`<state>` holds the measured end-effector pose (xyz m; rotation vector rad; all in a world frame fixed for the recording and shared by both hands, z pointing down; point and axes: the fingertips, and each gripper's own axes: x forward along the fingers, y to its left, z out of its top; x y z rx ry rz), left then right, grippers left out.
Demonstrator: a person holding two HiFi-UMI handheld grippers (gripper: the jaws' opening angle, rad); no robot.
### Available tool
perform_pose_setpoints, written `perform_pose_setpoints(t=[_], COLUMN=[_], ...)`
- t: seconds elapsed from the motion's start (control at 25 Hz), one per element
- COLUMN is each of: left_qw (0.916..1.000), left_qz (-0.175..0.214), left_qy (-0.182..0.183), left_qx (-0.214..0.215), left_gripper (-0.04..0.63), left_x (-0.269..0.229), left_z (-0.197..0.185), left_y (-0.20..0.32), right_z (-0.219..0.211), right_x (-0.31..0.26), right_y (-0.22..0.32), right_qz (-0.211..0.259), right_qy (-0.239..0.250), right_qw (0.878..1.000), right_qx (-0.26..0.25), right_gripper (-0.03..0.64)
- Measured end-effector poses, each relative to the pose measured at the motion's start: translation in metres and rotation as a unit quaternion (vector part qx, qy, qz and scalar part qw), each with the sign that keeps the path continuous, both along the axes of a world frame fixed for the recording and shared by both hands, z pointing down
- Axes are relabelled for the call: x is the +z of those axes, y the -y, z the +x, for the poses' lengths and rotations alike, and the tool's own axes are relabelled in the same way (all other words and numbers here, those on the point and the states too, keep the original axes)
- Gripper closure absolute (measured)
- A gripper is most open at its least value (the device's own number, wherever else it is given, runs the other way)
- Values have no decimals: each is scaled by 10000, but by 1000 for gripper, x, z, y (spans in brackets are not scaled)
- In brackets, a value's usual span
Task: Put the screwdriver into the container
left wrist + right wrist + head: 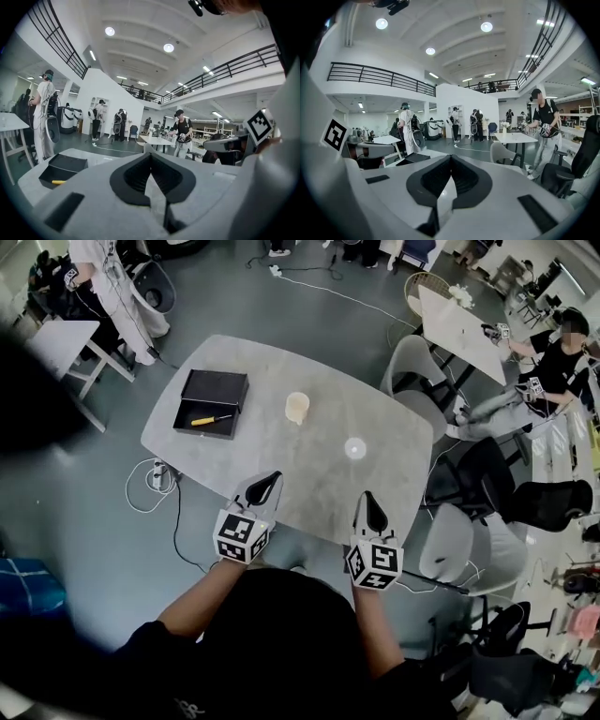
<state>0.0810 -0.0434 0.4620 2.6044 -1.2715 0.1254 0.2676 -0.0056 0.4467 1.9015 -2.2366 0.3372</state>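
Observation:
A yellow-handled screwdriver (210,420) lies inside the open black container (232,418) at the far left of the grey table (319,493). The left gripper view shows the same screwdriver (58,182) in the container (65,165) at its lower left. My left gripper (272,477) hovers over the table's near edge, jaws shut with nothing between them (151,155). My right gripper (369,496) is beside it at the near edge, also shut and empty (450,157). Both stand well short of the container, which also shows in the right gripper view (415,158).
A cream cup (297,407) stands mid-table and a small clear round lid (355,447) lies right of it. White chairs (412,371) crowd the table's right side. Cables and a power strip (157,474) lie on the floor at left. People stand at other tables nearby.

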Motion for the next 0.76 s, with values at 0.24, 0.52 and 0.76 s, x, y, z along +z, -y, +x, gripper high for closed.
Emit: perform_pose_setpoints(t=[0.24,0.52,0.76], left_qw=[9996,9990,9982], left_qz=[62,73,48], left_qy=[174,282,447], left_qx=[230,349,396], left_gripper=[578,579,578], left_x=[-12,10,17], left_z=[46,81,92], left_y=[-40,-75,-89], right_z=[38,60,63], right_x=[-5,16,22], right_y=[-51,-88,-99], right_qz=[-7,47,51], right_qy=[45,88,118], right_qw=[9999,9999,9999], right_qx=[139,100,18], right_gripper=[609,609,609])
